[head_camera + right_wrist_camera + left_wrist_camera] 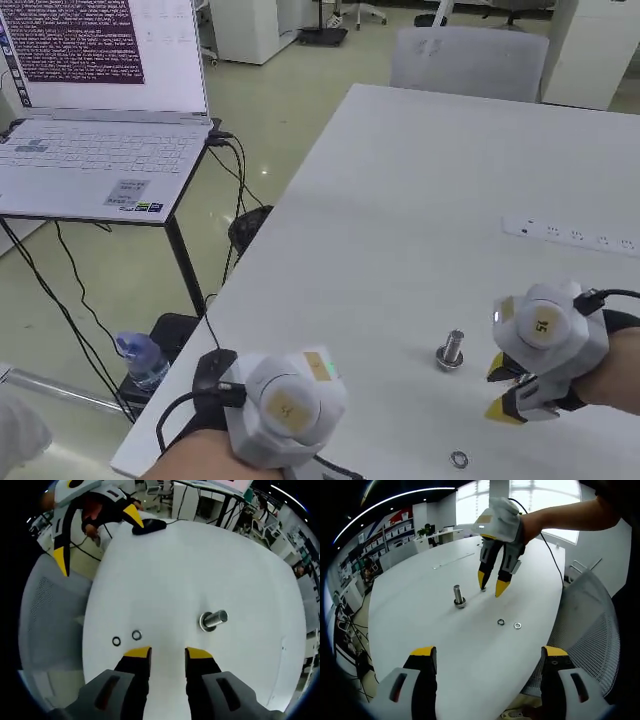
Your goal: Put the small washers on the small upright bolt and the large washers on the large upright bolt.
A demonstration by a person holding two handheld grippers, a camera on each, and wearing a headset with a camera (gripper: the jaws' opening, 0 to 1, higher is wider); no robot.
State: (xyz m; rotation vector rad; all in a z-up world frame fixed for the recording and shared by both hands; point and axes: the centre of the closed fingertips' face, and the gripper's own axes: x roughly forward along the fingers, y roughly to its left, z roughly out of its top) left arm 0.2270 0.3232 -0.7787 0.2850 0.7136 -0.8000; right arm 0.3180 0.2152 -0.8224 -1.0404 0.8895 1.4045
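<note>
We hold the left gripper (489,652) with jaws wide apart and the right gripper (168,653) with jaws narrowly parted, both empty, while the upright bolt (457,595) stands well in on the desk (400,200) and two washers (501,622) lie side by side near its front edge.

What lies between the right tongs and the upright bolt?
Only bare table, as the right gripper view shows, between the right tongs and the upright bolt; both washers lie on the tongs' other side.

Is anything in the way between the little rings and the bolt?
No, nothing visible. Just bare table lies between the two washers and the upright bolt. The right tongs hover close by.
</note>
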